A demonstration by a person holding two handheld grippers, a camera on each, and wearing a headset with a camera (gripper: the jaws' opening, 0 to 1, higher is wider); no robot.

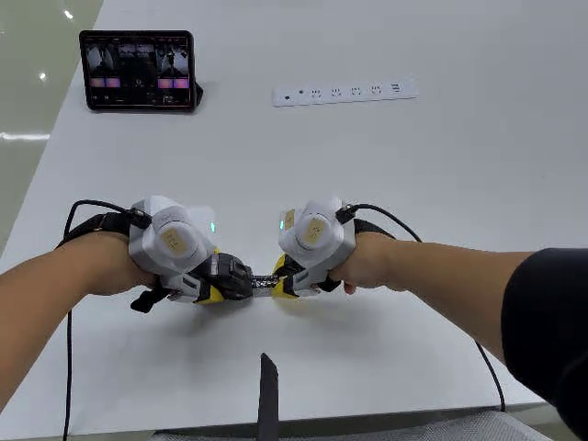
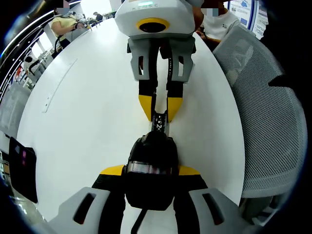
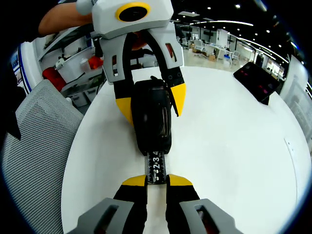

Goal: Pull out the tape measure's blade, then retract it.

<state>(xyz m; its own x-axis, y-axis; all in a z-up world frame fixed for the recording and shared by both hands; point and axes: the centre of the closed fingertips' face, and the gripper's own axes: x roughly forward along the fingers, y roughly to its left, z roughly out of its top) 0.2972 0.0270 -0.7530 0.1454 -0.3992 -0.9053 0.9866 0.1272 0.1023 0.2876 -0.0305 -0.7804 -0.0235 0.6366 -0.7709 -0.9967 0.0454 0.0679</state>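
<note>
On the white table (image 1: 395,175) a tablet (image 1: 138,70), screen lit, stands far left; a white power strip (image 1: 344,92) lies to its right, well apart. A grey mesh chair (image 2: 265,126) sits at the near edge.

Count: 1 left gripper (image 1: 223,281) + 1 right gripper (image 1: 284,285) = 2 total, 1 tape measure (image 1: 235,275), 1 tablet (image 1: 138,70), 1 power strip (image 1: 344,92), 1 table (image 1: 423,175), 1 mesh chair (image 2: 265,102).
</note>
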